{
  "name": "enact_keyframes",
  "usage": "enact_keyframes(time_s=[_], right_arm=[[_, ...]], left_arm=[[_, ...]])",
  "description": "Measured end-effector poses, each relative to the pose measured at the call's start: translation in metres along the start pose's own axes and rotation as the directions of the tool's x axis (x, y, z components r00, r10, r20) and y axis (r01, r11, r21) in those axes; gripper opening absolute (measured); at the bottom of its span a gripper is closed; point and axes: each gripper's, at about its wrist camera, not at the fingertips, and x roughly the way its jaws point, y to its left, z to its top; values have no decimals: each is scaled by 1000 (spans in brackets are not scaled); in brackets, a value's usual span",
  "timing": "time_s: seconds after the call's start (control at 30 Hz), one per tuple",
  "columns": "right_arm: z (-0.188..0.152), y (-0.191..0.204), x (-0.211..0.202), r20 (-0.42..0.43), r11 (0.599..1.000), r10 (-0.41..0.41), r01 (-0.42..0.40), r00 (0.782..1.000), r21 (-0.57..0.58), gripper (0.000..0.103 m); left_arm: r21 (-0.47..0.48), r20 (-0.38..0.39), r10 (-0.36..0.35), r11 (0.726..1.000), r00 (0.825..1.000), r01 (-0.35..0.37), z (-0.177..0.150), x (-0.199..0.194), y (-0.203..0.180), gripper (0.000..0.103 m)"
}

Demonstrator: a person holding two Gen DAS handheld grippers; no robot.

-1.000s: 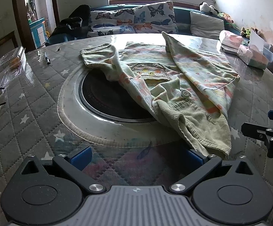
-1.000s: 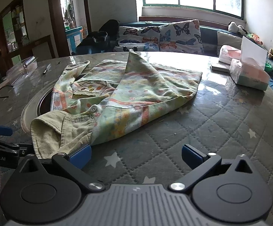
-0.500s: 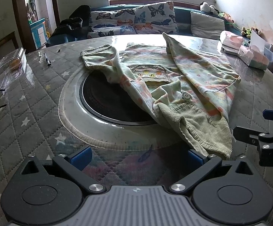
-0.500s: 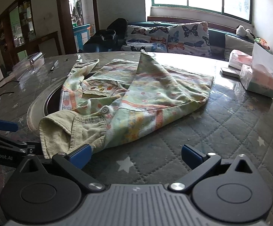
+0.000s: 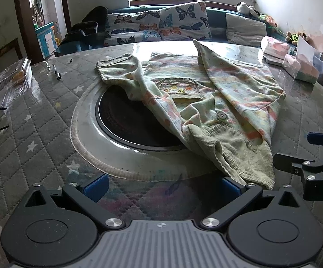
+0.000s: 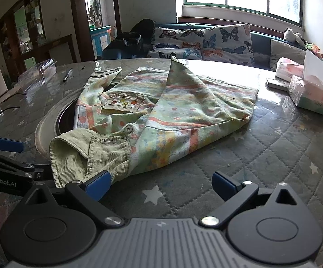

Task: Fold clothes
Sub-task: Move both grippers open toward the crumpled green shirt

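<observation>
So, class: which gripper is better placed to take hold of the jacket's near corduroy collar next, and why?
Probably the right gripper: it is open, one finger already beside the collar. The left gripper, also open, faces mostly bare table.

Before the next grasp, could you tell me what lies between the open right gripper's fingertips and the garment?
In the right wrist view, only bare star-quilted grey table cover lies between the right gripper and the pastel-patterned garment.
</observation>
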Motion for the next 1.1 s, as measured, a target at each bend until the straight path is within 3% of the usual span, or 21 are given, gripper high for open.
enact_keyframes(time_s=[0.6, 1.1], right_arm=[[-12, 5, -13, -1, 1000, -27, 27, 1000, 10, 99], [1, 6, -12, 3, 999, -35, 35, 999, -27, 99]], left_arm=[[47, -16, -17, 999, 1000, 18, -15, -7, -11, 103], [-15, 51, 19, 1000, 998, -19, 5, -15, 15, 103]])
